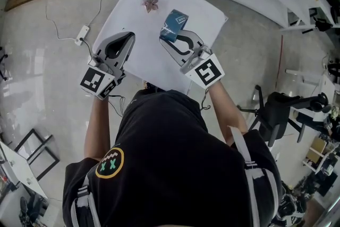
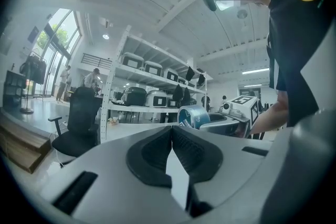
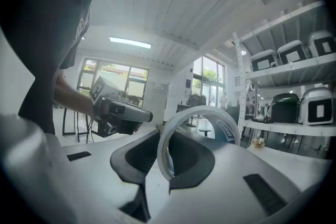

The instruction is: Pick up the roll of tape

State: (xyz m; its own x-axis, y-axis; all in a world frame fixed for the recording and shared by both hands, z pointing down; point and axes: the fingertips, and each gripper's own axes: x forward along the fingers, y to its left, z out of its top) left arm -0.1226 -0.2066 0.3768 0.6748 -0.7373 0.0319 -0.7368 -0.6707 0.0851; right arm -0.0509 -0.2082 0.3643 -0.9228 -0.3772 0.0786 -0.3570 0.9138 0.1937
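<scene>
Pinching the roll of tape [image 3: 226, 127] with the right gripper [image 3: 164, 132]: pads clamped on the roll's wall, one pad seen through the ring's hole. Ring upright on edge, blue print outside, white inside. Holding it in the air, off the white table [image 1: 127, 61], over the far right part of the tabletop in the head view. Pointing roughly level, marker cube [image 1: 207, 72] at the near end by the person's hand. Left gripper [image 2: 171, 128] beside it on the left, apart, over the table's near-left edge. Jaws pressed together, pads meeting tip to tip, nothing between them. From the left gripper view: tape and right gripper off to the right, about level with it. On the far side of the table: small pink flower-like thing [image 1: 151, 4], near the tape on its far-left, not touching. On the floor left of the table: white power strip [image 1: 82, 34] with a cable trailing off. Black office chair [image 1: 281, 109] on the right, well apart from the table. In the gripper views: white shelving rack [image 2: 142, 86] loaded with lidded appliances or bins, can't tell which. Second black chair [image 2: 79, 123] in front of the rack.
</scene>
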